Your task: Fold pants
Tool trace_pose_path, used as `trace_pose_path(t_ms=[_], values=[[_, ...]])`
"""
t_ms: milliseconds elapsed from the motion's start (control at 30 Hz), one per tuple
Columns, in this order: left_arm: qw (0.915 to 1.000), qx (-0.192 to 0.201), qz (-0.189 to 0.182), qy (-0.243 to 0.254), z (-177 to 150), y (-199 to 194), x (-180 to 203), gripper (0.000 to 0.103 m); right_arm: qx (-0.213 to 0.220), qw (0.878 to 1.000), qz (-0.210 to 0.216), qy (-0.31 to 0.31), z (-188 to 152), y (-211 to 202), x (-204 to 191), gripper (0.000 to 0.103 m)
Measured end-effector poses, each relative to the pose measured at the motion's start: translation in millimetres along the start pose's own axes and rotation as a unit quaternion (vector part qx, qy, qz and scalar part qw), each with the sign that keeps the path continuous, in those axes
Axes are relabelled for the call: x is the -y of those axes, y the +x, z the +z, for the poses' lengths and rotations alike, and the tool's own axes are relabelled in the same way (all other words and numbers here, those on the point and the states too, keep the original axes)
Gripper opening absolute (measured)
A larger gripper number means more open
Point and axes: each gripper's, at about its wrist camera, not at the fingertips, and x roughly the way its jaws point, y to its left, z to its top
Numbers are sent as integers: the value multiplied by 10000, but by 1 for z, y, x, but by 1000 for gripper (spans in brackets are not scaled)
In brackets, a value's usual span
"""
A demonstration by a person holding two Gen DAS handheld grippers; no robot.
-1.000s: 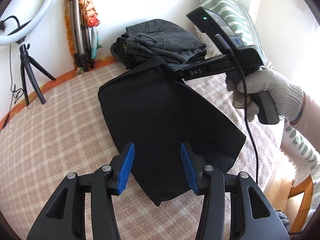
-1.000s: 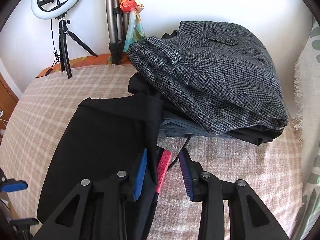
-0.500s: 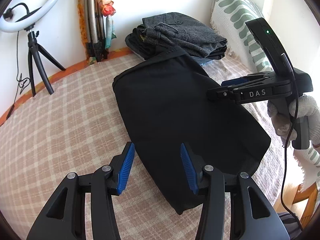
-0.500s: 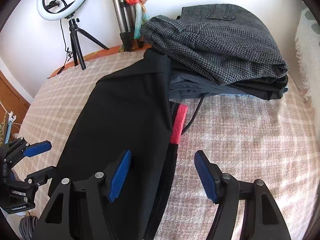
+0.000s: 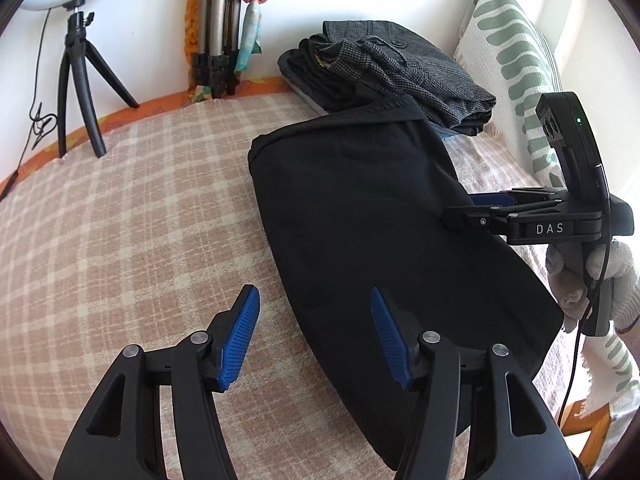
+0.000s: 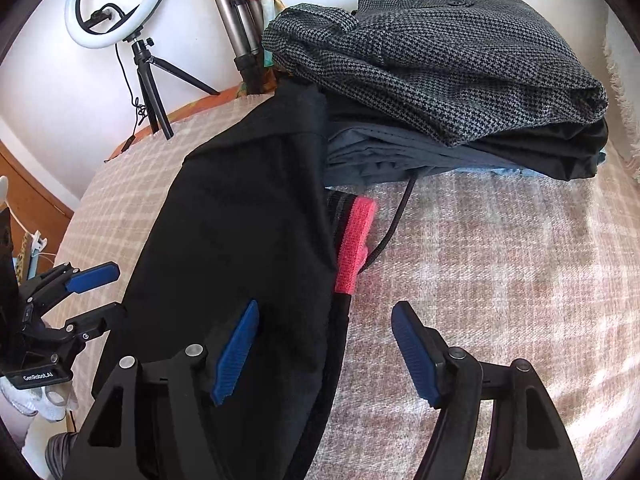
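The black pants point(image 5: 380, 220) lie folded flat in a long strip on the checked bed cover point(image 5: 140, 208), their far end touching a pile of folded clothes. My left gripper point(image 5: 316, 336) is open and empty, low over the strip's near left edge. My right gripper point(image 6: 324, 344) is open and empty above the strip's right edge; it also shows in the left wrist view point(image 5: 472, 210) at the pants' right side. In the right wrist view the pants point(image 6: 240, 240) run from bottom left toward the pile, and the left gripper point(image 6: 88, 292) shows at their left edge.
A pile of folded clothes topped by grey houndstooth pants point(image 6: 440, 56) sits at the far end. A pink strap and black cable point(image 6: 354, 240) lie beside the pants. A ring light on a tripod point(image 6: 120, 4), a striped pillow point(image 5: 516, 48) and the bed's right edge point(image 5: 592, 408) surround the area.
My right gripper let go of the pants' far end, opened and drew back toward me. The pants now lie flat. My left gripper stayed open and pulled back slightly.
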Motion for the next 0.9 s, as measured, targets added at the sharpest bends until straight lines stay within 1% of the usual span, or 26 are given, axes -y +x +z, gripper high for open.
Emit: trace_pose_path(t_ms=[67,167,233,300,433,500,567,667,767,833,900], values=[[9999,-6,-99,-128,1,1,-4,58,6,10000,15,22,0,0,0,71],[9989,-28,-295,-361,1,3,-12,63,-4,10000,29,6,0,0,0,71],[9974,-88,-462,-540,2,5,-17,63,-37,9999,90,30,1,1,2,71],[9959,-147,-554,-694,2,9,-22,63,-66,9998,159,76,2,4,3,71],[9946,-258,-644,-770,2,17,-24,63,-117,9990,386,192,1,9,9,71],[9931,-345,-729,-846,3,24,-24,63,-103,9985,490,218,1,11,9,74],[9903,-400,-904,-979,2,29,-26,63,-66,9985,524,171,0,12,8,75],[9886,-332,-1003,-1071,3,33,-27,63,-25,9984,567,86,-1,12,5,75],[9861,-279,-1114,-1197,6,35,-28,63,-12,9969,780,-75,-4,13,0,58],[9840,-259,-1224,-1266,8,38,-28,63,39,9969,776,-134,-6,14,-3,56],[9837,-240,-1267,-1252,9,40,-26,63,66,9962,870,-49,-5,15,-2,50]])
